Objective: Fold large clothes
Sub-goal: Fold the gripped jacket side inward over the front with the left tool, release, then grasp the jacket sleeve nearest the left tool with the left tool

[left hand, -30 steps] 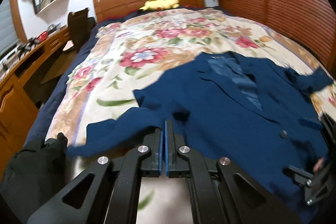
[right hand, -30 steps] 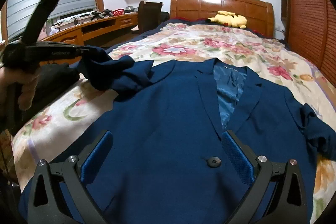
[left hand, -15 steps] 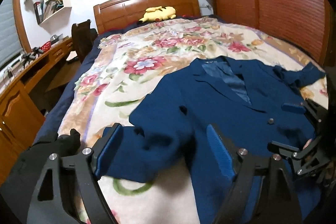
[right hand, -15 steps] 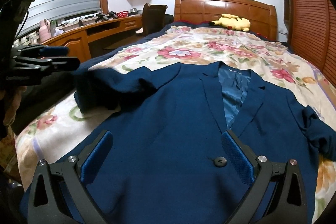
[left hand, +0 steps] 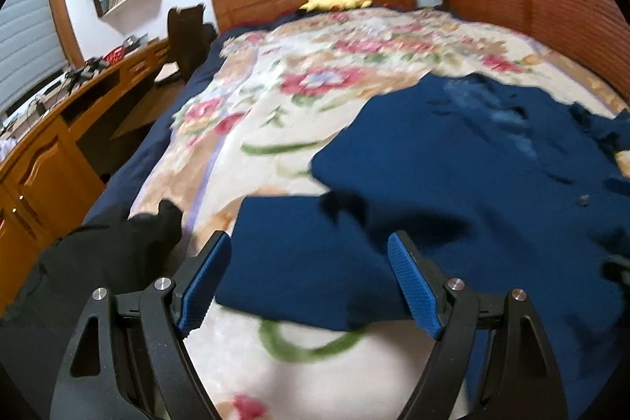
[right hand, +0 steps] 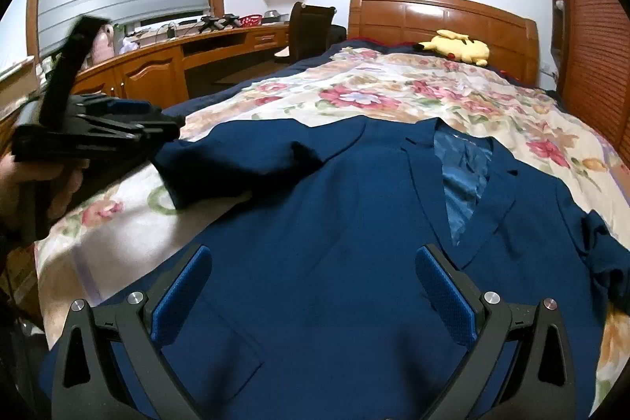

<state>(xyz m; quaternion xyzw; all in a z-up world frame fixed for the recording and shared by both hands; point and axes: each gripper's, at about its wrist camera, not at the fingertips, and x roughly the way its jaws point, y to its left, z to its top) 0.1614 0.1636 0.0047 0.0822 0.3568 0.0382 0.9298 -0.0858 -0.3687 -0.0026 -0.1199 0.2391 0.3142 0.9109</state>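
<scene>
**Blazer laid flat, sleeve free**

Navy blazer [right hand: 334,243] lies face-up on the floral bedspread [right hand: 413,97], spread flat — presumably so sleeves can be folded inward. Left sleeve [left hand: 299,254] lies outward, ungripped. Left hand-held gripper [left hand: 307,282] jaws apart above the cuff; right hand-held gripper [right hand: 315,298] jaws apart over the front panel. Right view alone shows lapels and lining sharply — left view is blurred.

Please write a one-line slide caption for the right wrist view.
Open right tool above a dark blue suit jacket spread on the floral bedspread, left tool near its sleeve.
</scene>
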